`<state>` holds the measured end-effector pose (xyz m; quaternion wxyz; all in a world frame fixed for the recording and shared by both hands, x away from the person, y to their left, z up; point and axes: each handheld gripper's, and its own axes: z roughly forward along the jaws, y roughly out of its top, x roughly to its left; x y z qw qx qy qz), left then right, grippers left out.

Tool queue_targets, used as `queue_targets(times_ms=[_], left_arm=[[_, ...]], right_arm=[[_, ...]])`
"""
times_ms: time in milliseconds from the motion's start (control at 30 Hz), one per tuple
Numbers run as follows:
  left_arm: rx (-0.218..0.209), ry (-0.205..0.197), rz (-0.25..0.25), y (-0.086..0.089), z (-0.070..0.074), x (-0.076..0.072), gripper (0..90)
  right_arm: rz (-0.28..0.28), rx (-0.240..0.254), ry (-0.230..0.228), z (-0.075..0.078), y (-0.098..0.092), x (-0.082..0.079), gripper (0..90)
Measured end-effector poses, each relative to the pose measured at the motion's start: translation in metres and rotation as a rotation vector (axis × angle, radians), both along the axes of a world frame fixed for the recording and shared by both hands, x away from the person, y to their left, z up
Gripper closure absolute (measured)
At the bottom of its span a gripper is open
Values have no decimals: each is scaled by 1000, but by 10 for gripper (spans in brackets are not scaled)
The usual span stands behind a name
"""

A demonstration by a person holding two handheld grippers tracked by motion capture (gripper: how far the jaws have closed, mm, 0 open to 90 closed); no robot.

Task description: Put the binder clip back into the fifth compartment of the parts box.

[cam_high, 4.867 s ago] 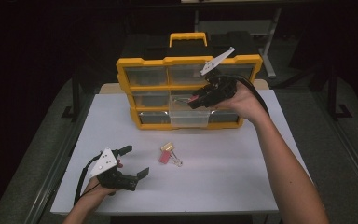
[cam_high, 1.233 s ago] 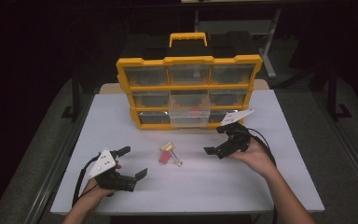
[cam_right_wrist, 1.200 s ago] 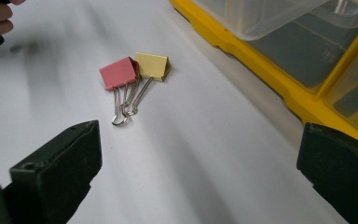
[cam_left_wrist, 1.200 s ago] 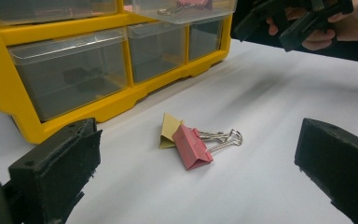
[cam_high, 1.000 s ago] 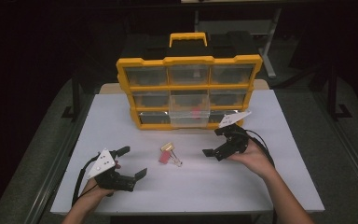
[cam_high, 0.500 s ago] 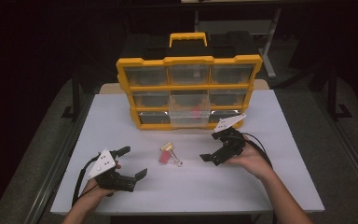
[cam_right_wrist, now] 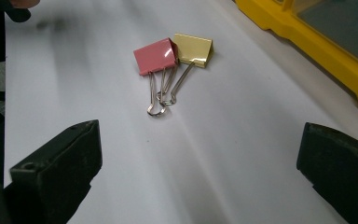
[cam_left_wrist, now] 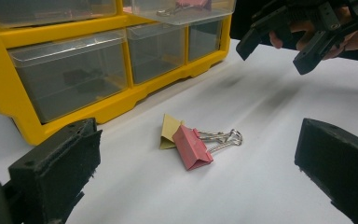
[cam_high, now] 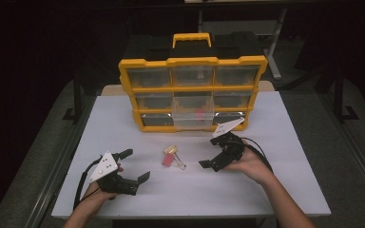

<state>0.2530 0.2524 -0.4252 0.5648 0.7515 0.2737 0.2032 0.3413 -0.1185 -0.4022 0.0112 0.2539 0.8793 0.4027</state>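
Right gripper (cam_high: 217,156) nearer, jaws wide apart, aimed at pink binder clip (cam_right_wrist: 156,56) lying mid-table against yellow binder clip (cam_right_wrist: 193,49), wire handles pointing toward it. Left gripper (cam_high: 132,165) also spread open, near front-left edge of table (cam_high: 275,142).

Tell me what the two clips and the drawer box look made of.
Pink clip and yellow clip: likely painted sheet metal, slight sheen, with shiny wire handles. Drawer box: seemingly moulded yellow plastic frame, see-through plastic drawers.
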Motion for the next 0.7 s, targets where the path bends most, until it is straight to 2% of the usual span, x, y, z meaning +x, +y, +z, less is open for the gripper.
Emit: queue_targets(times_ms=[233,300,667,700], left_arm=[[-6,0,2,0,0,0,0],[-11,1,3,-1,0,0,0],[-5,4,1,-1,-1,0,0],[-5,2,2,0,0,0,0]], right_arm=[[7,-17,16,-2,12,-3,0],[16,-22,4,-3,14,-2,0],[38,-27,13,-4,28,-3,19],[44,-32,2,-5,29,-3,23]])
